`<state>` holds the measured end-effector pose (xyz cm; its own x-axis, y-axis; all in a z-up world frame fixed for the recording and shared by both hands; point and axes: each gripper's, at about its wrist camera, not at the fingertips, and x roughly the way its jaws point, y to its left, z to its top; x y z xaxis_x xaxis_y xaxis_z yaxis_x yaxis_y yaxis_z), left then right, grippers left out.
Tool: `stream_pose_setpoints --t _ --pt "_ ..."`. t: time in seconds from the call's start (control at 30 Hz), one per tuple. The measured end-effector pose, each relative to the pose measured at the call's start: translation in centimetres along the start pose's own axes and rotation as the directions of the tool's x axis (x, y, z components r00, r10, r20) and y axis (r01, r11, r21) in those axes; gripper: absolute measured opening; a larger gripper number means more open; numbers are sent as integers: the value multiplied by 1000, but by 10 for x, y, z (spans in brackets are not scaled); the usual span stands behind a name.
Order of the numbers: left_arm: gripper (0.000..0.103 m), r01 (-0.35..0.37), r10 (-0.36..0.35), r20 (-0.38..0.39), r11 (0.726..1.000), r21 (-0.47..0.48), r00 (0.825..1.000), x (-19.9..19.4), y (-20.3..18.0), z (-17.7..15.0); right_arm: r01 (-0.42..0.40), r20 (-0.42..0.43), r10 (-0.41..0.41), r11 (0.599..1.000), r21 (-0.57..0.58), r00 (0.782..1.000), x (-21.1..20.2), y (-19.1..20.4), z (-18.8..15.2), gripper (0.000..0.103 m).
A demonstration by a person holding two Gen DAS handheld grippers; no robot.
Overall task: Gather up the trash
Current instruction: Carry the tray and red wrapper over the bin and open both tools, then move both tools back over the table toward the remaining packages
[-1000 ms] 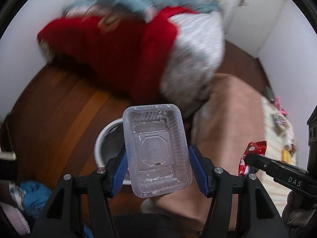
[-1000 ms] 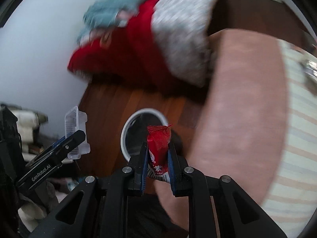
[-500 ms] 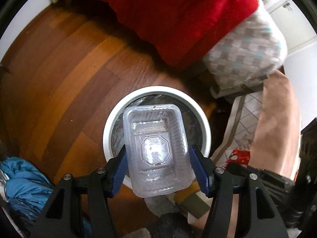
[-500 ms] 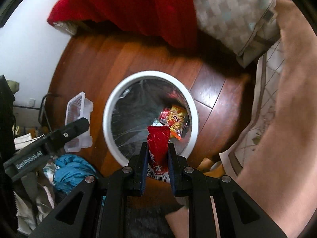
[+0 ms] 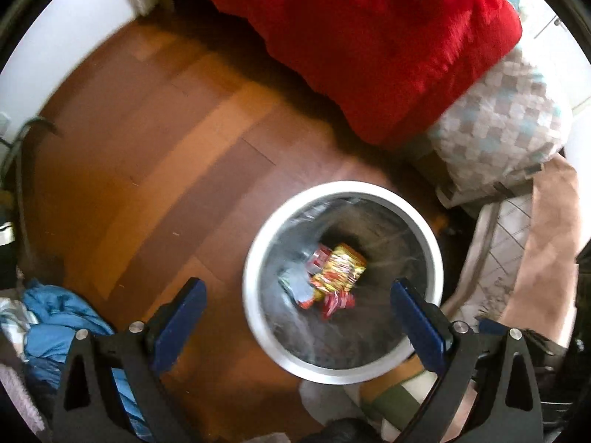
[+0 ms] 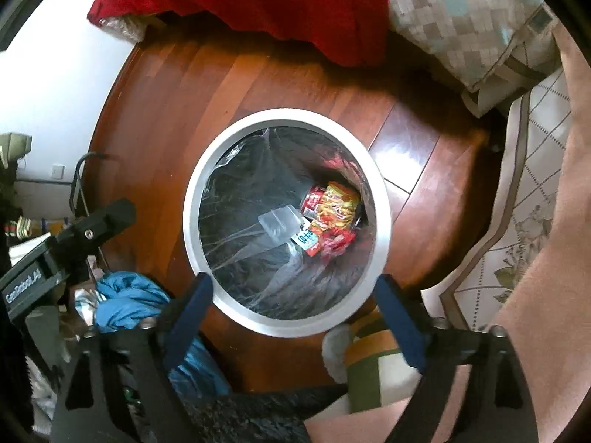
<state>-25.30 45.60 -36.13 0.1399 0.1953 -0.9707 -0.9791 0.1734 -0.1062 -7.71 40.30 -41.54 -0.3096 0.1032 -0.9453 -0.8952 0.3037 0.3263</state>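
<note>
A round white-rimmed trash bin (image 5: pixel 255 317) (image 6: pixel 192 217) with a dark liner stands on the wooden floor below both grippers. Inside lie red and yellow snack wrappers (image 5: pixel 334 277) (image 6: pixel 332 214) and the clear plastic tray (image 6: pixel 279 223). My left gripper (image 5: pixel 297 297) is open and empty, its jaws wide apart over the bin's near left side. My right gripper (image 6: pixel 293 291) is open and empty above the bin's near rim. The left gripper's body also shows in the right wrist view (image 6: pixel 66 247).
A red blanket (image 5: pixel 369 37) and a checked pillow (image 5: pixel 506 129) hang over the floor at the top. Blue cloth (image 5: pixel 55 317) lies at the lower left. A patterned rug (image 6: pixel 524 199) lies right of the bin. Slippered feet (image 6: pixel 369 354) stand close below.
Both grippers opened. The clear tray left my left gripper and the red wrapper left my right one; both now lie in the bin. The left view shifted left of the bin.
</note>
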Motion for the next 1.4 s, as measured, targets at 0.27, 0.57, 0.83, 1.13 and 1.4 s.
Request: stream_pose_setpoints --t 0.27,0.57,0.83,1.13,1.4 --pt "101 -60 59 51 998 22 997 -23 -2 -31 165 42 -163 984 -67 986 -23 6 -24 103" --pt "101 -74 69 91 996 58 994 -55 -11 -58 184 94 -178 981 -59 980 -59 3 -44 103" --pt "101 -90 78 172 994 63 982 -105 -14 -80 172 182 -155 982 -77 971 -111 13 -67 103" --pt "101 -69 42 269 994 90 962 -182 -34 -105 40 310 -16 997 -69 951 -195 16 -107 103" --pt "101 -72 13 335 984 164 942 -220 -102 -123 -102 429 81 994 26 900 -278 -36 -152 103"
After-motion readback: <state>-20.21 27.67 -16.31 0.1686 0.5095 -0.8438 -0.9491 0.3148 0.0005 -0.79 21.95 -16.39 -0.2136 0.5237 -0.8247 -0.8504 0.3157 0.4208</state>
